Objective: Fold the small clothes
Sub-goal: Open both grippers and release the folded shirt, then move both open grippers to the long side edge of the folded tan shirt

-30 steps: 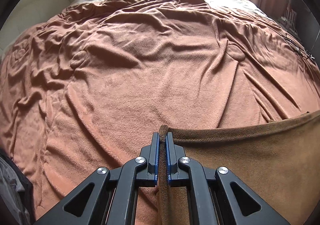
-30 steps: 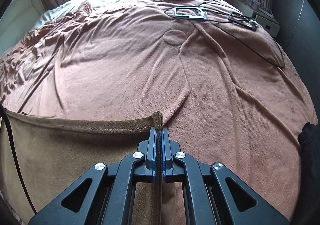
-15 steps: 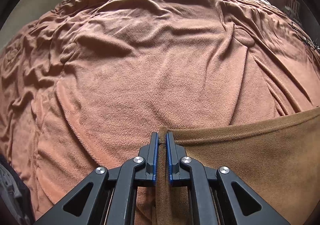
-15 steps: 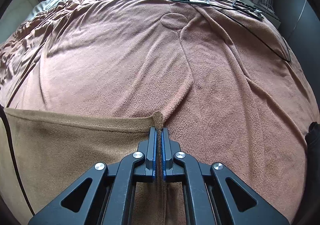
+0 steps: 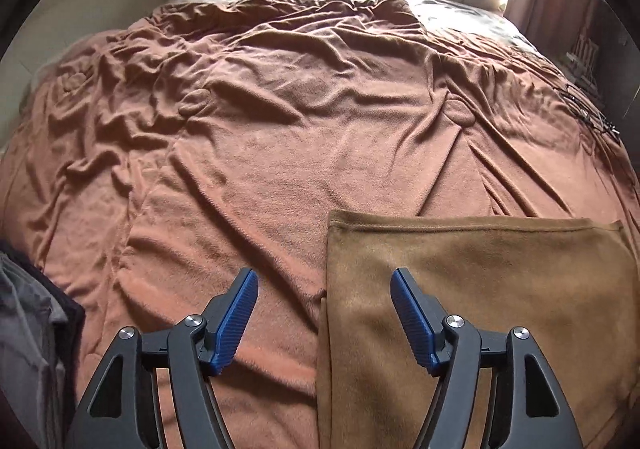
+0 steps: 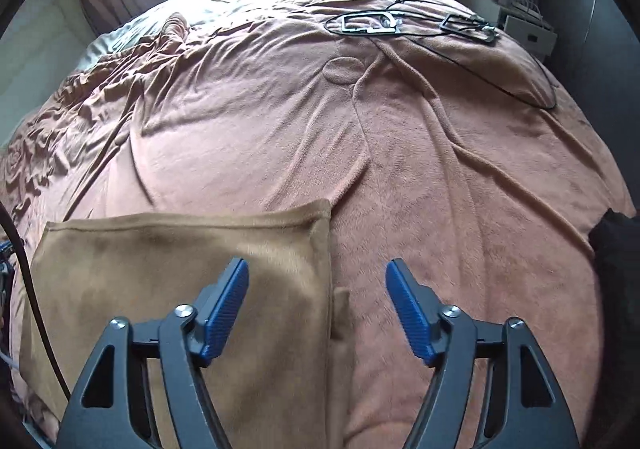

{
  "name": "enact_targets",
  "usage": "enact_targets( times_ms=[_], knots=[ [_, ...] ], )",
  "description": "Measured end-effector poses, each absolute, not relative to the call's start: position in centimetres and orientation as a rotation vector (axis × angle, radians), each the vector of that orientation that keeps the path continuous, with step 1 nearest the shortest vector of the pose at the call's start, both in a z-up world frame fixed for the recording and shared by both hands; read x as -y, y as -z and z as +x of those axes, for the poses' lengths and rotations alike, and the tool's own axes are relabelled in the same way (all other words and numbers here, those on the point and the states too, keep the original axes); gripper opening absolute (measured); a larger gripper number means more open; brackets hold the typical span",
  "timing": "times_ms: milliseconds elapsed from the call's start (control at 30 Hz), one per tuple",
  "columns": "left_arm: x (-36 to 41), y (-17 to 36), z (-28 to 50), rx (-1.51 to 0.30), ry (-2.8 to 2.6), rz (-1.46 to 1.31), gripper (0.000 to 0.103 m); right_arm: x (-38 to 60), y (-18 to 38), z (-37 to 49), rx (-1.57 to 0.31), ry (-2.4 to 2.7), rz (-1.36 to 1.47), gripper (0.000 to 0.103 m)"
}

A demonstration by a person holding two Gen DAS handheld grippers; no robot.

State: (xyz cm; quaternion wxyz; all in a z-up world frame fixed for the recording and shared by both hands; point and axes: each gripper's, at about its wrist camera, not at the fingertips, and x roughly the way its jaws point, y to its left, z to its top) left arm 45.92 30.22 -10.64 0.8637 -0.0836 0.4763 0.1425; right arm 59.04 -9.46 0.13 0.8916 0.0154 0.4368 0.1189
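Left wrist view: left gripper (image 5: 324, 291) wide open, holding nothing, above the left edge of the brown cloth (image 5: 500, 289). Cloth lies flat on the blanket (image 5: 280, 129), top hem straight. Right wrist view: right gripper (image 6: 317, 281) also spread wide and empty, over the cloth's right edge (image 6: 180, 269). Cables (image 6: 460, 29) lie far back on the blanket, well apart from the cloth.

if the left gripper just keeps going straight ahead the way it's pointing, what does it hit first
Probably the left edge of the brown cloth lying on the blanket. The left gripper is open, straddling that edge; depth is unclear.
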Motion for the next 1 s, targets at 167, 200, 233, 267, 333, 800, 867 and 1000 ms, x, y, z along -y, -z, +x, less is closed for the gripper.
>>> enact_targets(
  times_ms=[167, 200, 233, 267, 333, 800, 867, 1000],
  knots=[
    [-29.1, 8.7, 43.2, -0.960, -0.295, -0.189, 0.082, 10.9, -1.7, 55.4, -0.892, -0.256, 0.046, 0.084],
    [-28.8, 8.4, 42.6, -0.953, -0.291, -0.193, 0.084, 11.1, -1.9, 54.7, -0.889, -0.254, 0.050, 0.085],
    [-28.5, 8.1, 42.0, -0.948, -0.288, -0.195, 0.086, 11.4, -2.1, 54.0, -0.887, -0.253, 0.056, 0.085],
    [-28.2, 7.9, 41.5, -0.943, -0.286, -0.195, 0.086, 11.7, -2.3, 53.4, -0.885, -0.255, 0.066, 0.085],
    [-27.5, 7.5, 40.3, -0.933, -0.279, -0.196, 0.086, 12.2, -2.5, 51.8, -0.887, -0.271, 0.087, 0.085],
    [-24.5, 7.2, 32.9, -0.890, -0.253, -0.276, 0.086, 13.5, -2.3, 42.4, -0.826, -0.298, 0.072, 0.085],
    [-24.4, 7.4, 31.9, -0.884, -0.258, -0.292, 0.086, 13.9, -2.2, 41.3, -0.823, -0.306, 0.083, 0.085],
    [-24.4, 8.1, 30.1, -0.891, -0.261, -0.314, 0.086, 14.5, -1.7, 39.3, -0.815, -0.315, 0.101, 0.085]
  ],
)
